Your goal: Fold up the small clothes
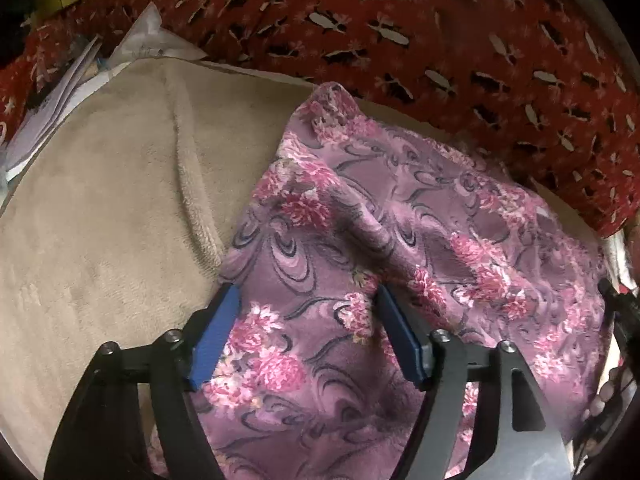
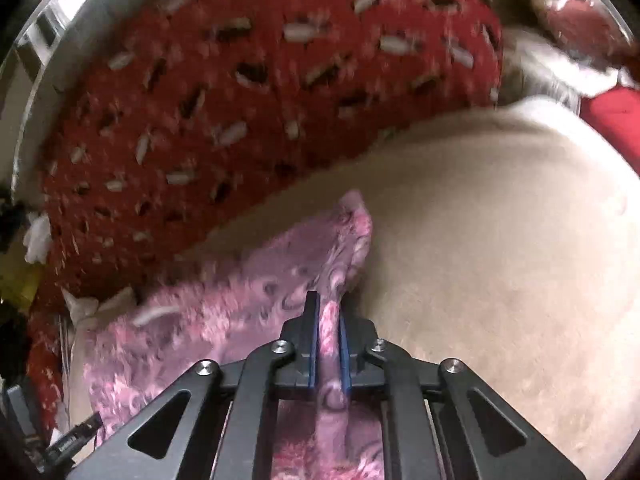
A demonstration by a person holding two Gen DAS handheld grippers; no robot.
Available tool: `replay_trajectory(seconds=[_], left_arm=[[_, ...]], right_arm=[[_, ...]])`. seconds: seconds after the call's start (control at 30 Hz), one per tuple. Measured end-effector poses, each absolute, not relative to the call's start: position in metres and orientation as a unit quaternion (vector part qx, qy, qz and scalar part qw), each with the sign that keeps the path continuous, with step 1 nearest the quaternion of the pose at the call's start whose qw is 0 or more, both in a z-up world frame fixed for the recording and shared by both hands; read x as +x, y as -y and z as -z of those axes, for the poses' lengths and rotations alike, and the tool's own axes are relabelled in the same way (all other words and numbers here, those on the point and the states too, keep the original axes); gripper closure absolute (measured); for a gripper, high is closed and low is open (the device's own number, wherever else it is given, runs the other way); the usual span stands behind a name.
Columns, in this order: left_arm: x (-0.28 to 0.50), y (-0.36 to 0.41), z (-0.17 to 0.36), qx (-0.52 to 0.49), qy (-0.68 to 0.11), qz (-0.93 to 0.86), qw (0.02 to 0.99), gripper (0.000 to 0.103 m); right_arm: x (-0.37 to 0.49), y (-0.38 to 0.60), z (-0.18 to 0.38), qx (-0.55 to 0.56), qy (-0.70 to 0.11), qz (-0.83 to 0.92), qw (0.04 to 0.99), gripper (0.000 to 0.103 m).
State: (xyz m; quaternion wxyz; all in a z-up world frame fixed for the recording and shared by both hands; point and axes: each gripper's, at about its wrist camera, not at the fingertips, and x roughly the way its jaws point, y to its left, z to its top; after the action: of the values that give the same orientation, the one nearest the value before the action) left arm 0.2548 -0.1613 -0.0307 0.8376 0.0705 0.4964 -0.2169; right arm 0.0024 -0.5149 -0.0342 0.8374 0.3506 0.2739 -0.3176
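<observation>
A small purple cloth with pink flowers (image 1: 400,232) lies rumpled on a beige fleece blanket (image 1: 104,208). My left gripper (image 1: 306,296) hovers over the cloth's near left part with its blue pads wide apart, open, one pad (image 1: 214,340) by the cloth's left edge. In the right wrist view the same purple cloth (image 2: 224,312) is pinched at an edge between the blue pads of my right gripper (image 2: 329,312), which is shut on it. The cloth's corner sticks up past the fingertips. This view is blurred by motion.
A red patterned fabric (image 1: 400,20) lies along the far side of the blanket, also red fabric (image 2: 240,100) in the right view. Papers and a white plastic bag (image 1: 80,76) sit at the far left. A metal rim (image 2: 36,60) curves at the upper left.
</observation>
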Motion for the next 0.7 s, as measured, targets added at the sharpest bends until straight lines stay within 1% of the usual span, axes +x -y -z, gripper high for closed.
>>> replay_trajectory(seconds=[0.03,0.07,0.1,0.13,0.17,0.23,0.27,0.3,0.33,0.43,0.5,0.53,0.57,0.63,0.7], left_arm=[[0.252,0.164,0.032,0.078,-0.492,0.215,0.840,0.029],[0.251,0.165,0.032,0.084,-0.489,0.214,0.841,0.029],[0.250,0.166,0.031,0.091,-0.488,0.214,0.841,0.029],[0.248,0.167,0.031,0.096,-0.491,0.217,0.838,0.029],[0.251,0.160,0.025,0.092,-0.500,0.222,0.832,0.029],[0.255,0.147,0.014,0.074,-0.519,0.231,0.819,0.030],[0.256,0.141,0.008,0.058,-0.527,0.238,0.814,0.030],[0.257,0.137,0.001,0.046,-0.530,0.241,0.812,0.030],[0.255,0.134,-0.005,0.040,-0.529,0.244,0.812,0.030],[0.244,0.141,-0.005,0.068,-0.528,0.245,0.810,0.030],[0.236,0.153,0.013,0.122,-0.551,0.237,0.790,0.029],[0.230,0.156,0.017,0.145,-0.552,0.231,0.788,0.029],[0.219,0.155,0.013,0.159,-0.534,0.229,0.798,0.029],[0.206,0.155,0.007,0.175,-0.521,0.232,0.802,0.030],[0.195,0.154,0.004,0.178,-0.521,0.237,0.801,0.030]], right_arm=[[0.001,0.517,0.038,0.344,-0.278,0.323,0.837,0.095],[0.006,0.523,0.051,0.342,-0.319,0.325,0.822,0.094],[0.008,0.526,0.059,0.346,-0.337,0.317,0.816,0.095],[0.003,0.526,0.056,0.348,-0.323,0.317,0.821,0.087],[-0.001,0.526,0.049,0.353,-0.317,0.321,0.820,0.085],[-0.009,0.519,0.033,0.344,-0.303,0.335,0.823,0.085],[-0.017,0.510,0.022,0.334,-0.279,0.325,0.839,0.084],[-0.022,0.502,0.016,0.329,-0.264,0.316,0.850,0.080],[-0.026,0.494,0.013,0.326,-0.254,0.305,0.858,0.075],[-0.028,0.466,0.024,0.312,-0.271,0.285,0.865,0.065],[-0.020,0.454,0.052,0.300,-0.334,0.285,0.847,0.065],[-0.023,0.446,0.050,0.278,-0.321,0.293,0.857,0.065],[-0.026,0.441,0.043,0.267,-0.323,0.299,0.857,0.064],[-0.032,0.436,0.031,0.278,-0.321,0.294,0.856,0.063],[-0.048,0.426,0.019,0.283,-0.288,0.274,0.873,0.062]])
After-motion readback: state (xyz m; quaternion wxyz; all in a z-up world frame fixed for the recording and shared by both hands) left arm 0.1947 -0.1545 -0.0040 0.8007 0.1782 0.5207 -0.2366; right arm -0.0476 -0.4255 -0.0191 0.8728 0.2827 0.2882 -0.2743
